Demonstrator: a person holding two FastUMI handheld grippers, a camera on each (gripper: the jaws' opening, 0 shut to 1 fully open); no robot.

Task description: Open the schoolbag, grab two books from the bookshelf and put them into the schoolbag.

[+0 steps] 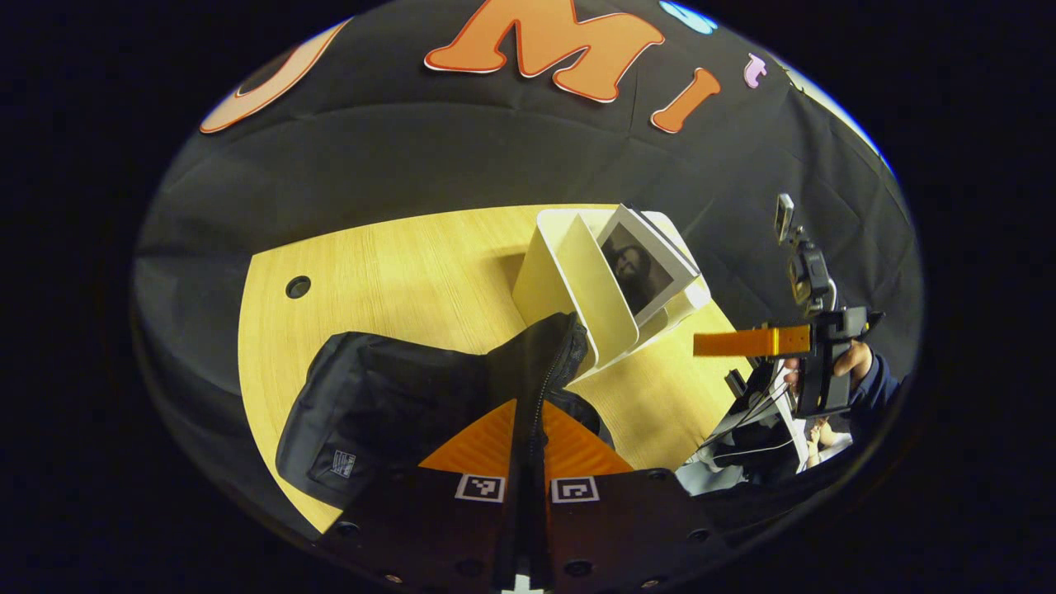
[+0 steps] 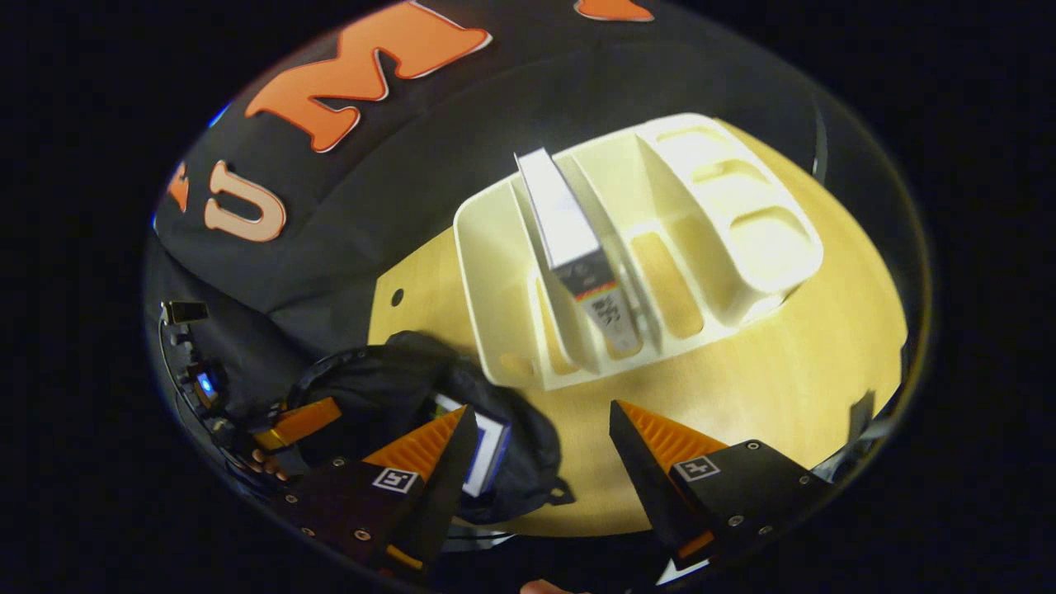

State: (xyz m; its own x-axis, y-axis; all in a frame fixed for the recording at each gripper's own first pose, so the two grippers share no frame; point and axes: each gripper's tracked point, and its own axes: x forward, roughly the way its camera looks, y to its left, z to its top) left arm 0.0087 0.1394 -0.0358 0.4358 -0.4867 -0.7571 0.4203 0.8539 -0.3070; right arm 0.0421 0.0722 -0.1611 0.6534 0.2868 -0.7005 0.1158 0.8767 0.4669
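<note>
The black schoolbag (image 1: 388,404) lies on the wooden table, and my left gripper (image 1: 528,406) is shut on its zippered opening edge, holding that edge up. Behind the bag stands the cream bookshelf (image 1: 569,280) with one book (image 1: 643,268) leaning in a slot. In the right gripper view the bookshelf (image 2: 709,223) holds that upright book (image 2: 577,247), spine toward me. My right gripper (image 2: 540,437) hangs open above the table, in front of the shelf, with nothing between its fingers. A white book with a dark border (image 2: 488,450) shows in the schoolbag's (image 2: 388,379) mouth.
The table (image 1: 396,264) has a round cable hole (image 1: 298,287) near its far left edge. A hand (image 1: 858,360) holds the right gripper (image 1: 747,341) off the table's right side. The left gripper (image 2: 305,421) shows at the bag's left.
</note>
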